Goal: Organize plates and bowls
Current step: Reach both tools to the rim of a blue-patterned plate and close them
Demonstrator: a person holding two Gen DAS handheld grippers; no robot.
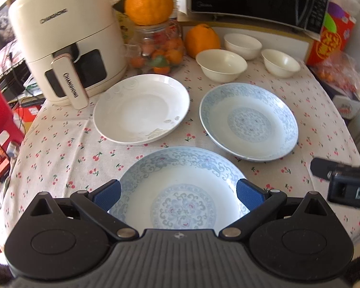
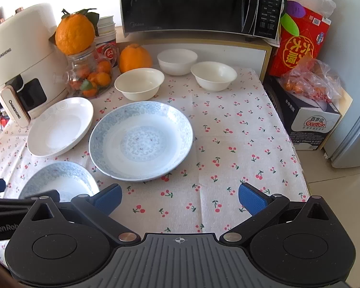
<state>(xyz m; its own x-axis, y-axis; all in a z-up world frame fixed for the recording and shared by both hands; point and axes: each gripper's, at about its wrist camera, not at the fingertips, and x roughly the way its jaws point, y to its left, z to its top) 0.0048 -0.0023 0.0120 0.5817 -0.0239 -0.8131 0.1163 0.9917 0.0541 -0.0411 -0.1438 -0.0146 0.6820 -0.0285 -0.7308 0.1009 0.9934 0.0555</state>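
Observation:
Three plates lie on the cherry-print tablecloth. A blue-patterned plate [image 1: 180, 187] is nearest, and my left gripper [image 1: 178, 194] hovers open above it, blue pads either side of its width. A plain white plate [image 1: 141, 108] lies behind it at left, and a second blue-patterned plate [image 1: 249, 122] at right. Three white bowls [image 1: 222, 64] [image 1: 242, 45] [image 1: 279, 62] stand at the back. My right gripper [image 2: 178, 199] is open over bare cloth, in front of the second blue plate [image 2: 141, 141]. The near plate [image 2: 60, 182] shows at lower left, the white plate [image 2: 60, 126] beyond it.
A cream air fryer [image 1: 64, 40] stands back left beside a glass jar of small oranges [image 1: 158, 48] topped by a large orange. A black microwave [image 2: 199, 4] sits on a shelf behind. Boxes and a bag of fruit [image 2: 307, 84] crowd the table's right edge.

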